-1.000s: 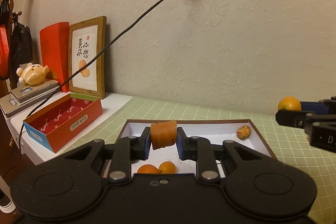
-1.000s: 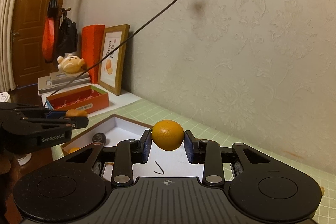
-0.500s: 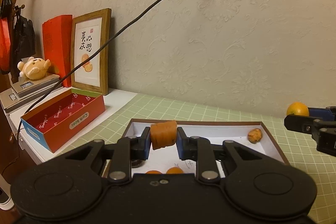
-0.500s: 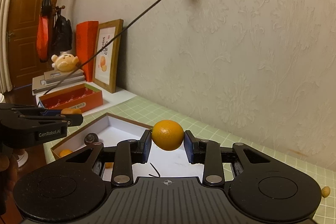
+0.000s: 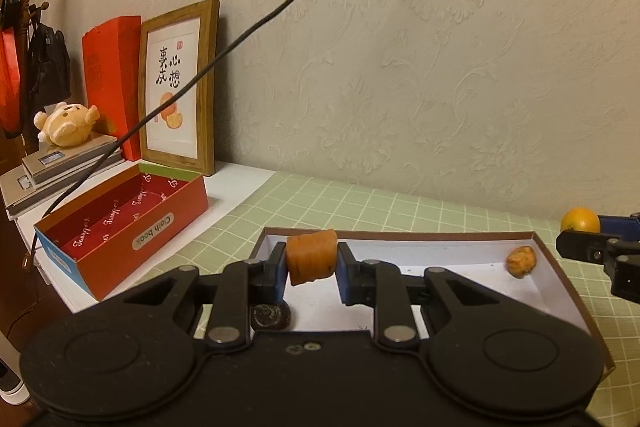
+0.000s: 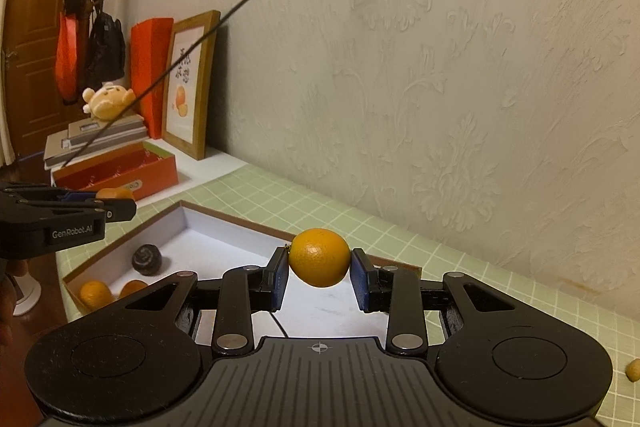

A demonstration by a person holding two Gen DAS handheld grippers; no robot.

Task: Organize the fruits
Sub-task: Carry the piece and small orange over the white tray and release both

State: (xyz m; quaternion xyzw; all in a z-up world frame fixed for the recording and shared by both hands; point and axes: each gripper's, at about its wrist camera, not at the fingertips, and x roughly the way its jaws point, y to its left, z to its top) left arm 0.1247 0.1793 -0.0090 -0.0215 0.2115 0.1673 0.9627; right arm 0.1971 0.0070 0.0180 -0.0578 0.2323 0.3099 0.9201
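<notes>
My left gripper (image 5: 312,269) is shut on an orange carrot-like chunk (image 5: 312,257) and holds it above the near left part of a white box with a brown rim (image 5: 400,233). My right gripper (image 6: 319,281) is shut on a round orange (image 6: 319,257) above the same box (image 6: 224,217). In the box lie a dark round fruit (image 6: 146,259), two small oranges (image 6: 95,294) and a wrinkled orange piece (image 5: 520,261). The right gripper shows at the right edge of the left wrist view (image 5: 600,247); the left gripper shows at the left of the right wrist view (image 6: 68,215).
A red open box (image 5: 120,227) stands left of the white box, with a framed picture (image 5: 178,87), a red bag and a plush toy behind. A black cable (image 5: 240,39) hangs across from the wall. A small orange piece (image 6: 633,370) lies on the green mat at right.
Both grippers have tilted down and drawn closer over the box, each keeping its fruit. The wall sockets have slid to the top edge of both views.
</notes>
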